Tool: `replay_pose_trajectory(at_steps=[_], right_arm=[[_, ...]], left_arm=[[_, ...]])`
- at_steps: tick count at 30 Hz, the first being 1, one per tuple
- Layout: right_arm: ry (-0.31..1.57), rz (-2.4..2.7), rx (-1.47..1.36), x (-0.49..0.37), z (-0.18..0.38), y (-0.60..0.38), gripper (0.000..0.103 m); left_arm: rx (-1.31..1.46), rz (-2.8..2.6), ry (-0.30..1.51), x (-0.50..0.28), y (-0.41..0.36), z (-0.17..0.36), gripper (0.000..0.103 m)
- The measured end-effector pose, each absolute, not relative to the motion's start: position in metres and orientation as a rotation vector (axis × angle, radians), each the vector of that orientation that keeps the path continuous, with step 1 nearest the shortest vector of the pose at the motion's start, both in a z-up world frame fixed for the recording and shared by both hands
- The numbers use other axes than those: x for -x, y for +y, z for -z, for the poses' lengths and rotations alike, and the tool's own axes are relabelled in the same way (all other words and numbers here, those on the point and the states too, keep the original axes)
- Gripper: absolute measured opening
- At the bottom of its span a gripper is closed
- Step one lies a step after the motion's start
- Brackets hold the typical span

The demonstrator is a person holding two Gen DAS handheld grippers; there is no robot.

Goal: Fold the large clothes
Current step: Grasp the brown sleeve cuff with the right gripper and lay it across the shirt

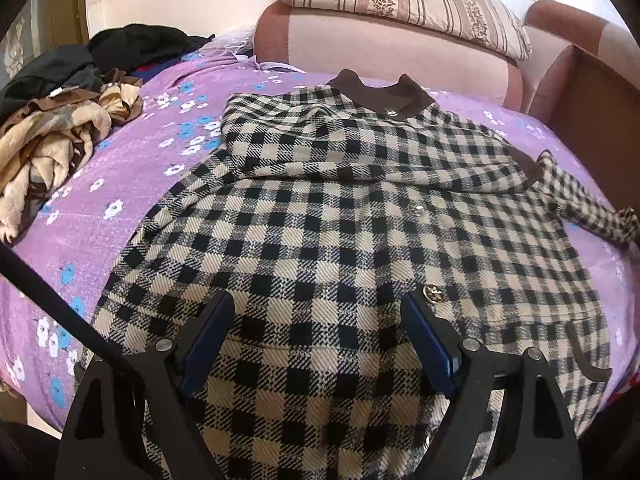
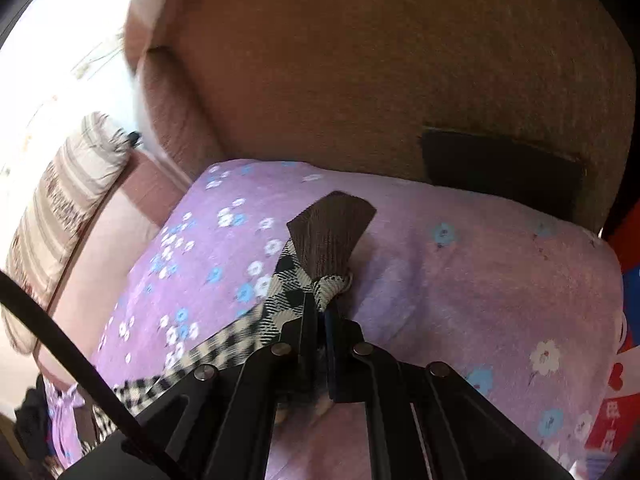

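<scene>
While the checked coat [image 1: 360,216] lies spread on the purple bedspread [image 1: 132,184], one sleeve already crossed over, the right gripper [image 2: 320,304] pinches the other sleeve's brown cuff [image 2: 332,228] (jaws clenched); the left gripper [image 1: 316,344] hovers released. Next, I judge: carry that sleeve across.

A: List the items at far left.
B: A crumpled tan garment [image 1: 52,148] and dark clothes [image 1: 120,50] heaped behind it, on the purple floral bedsheet [image 1: 132,200].
A: And at the head end?
B: A striped pillow [image 1: 404,4] rests on the pink padded headboard [image 1: 380,56]; a brown upholstered panel [image 2: 400,72] borders the sheet.
</scene>
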State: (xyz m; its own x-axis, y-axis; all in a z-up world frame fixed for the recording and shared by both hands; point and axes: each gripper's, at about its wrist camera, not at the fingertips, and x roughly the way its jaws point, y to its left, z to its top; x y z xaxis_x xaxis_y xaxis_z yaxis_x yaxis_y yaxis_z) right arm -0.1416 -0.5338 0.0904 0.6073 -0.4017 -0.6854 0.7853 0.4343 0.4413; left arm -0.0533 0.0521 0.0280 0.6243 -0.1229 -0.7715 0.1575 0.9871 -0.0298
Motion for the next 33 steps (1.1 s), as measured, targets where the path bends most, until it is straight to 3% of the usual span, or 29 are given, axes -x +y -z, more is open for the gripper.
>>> replay_pose_trajectory(at_steps=[20, 29, 33], right_arm=[[0.556, 0.477, -0.738, 0.082, -0.109, -0.472, 0.003], [0.623, -0.077, -0.659, 0.006, -0.120, -0.347, 0.004], [0.812, -0.415, -0.569, -0.031, -0.092, -0.266, 0.007]], left_arm=[[0.002, 0.131, 0.848, 0.049, 0.045, -0.046, 0.084], [0.023, 0.108, 0.770, 0.053, 0.057, -0.072, 0.085], [-0.001, 0.106, 0.745, 0.052, 0.056, -0.081, 0.085]])
